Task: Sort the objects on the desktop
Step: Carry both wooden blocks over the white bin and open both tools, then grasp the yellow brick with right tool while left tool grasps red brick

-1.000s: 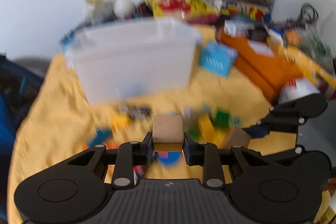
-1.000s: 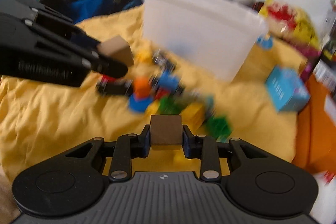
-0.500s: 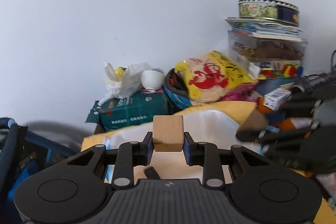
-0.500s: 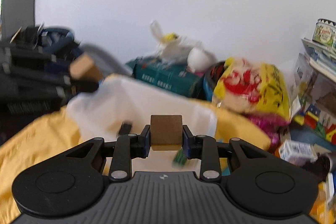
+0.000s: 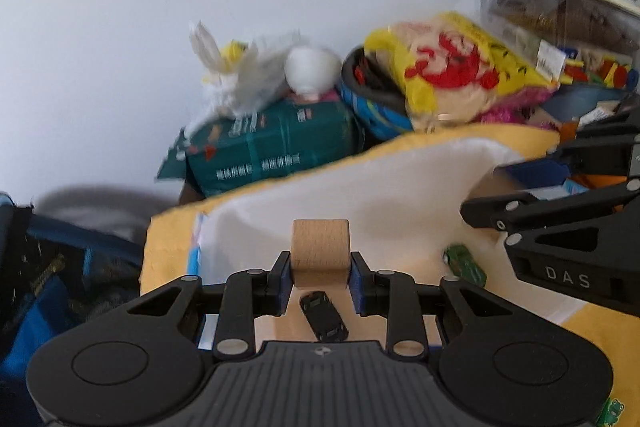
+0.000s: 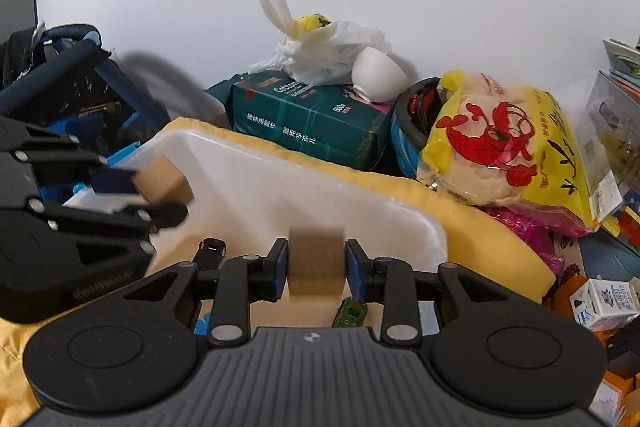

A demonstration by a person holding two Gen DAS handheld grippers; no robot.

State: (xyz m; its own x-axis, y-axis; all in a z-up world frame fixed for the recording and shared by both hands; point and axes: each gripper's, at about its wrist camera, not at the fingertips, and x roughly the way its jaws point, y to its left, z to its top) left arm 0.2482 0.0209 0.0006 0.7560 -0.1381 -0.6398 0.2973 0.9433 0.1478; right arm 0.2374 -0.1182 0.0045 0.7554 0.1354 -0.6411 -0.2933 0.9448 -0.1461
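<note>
The left hand-held gripper (image 5: 320, 269) pinched a pale square wooden block (image 5: 320, 253) between its blue pads, over the open white plastic bin (image 5: 384, 195). The right hand-held gripper (image 6: 316, 267) was opening, a blurred brown wooden cube (image 6: 316, 261) between its jaws with slight gaps at the pads, also above the bin. Inside lay a small black toy car (image 5: 324, 315) and a green toy car (image 5: 466, 265). The bin sat on a yellow cloth (image 6: 480, 227), with a dark green package (image 6: 308, 119) beyond.
</note>
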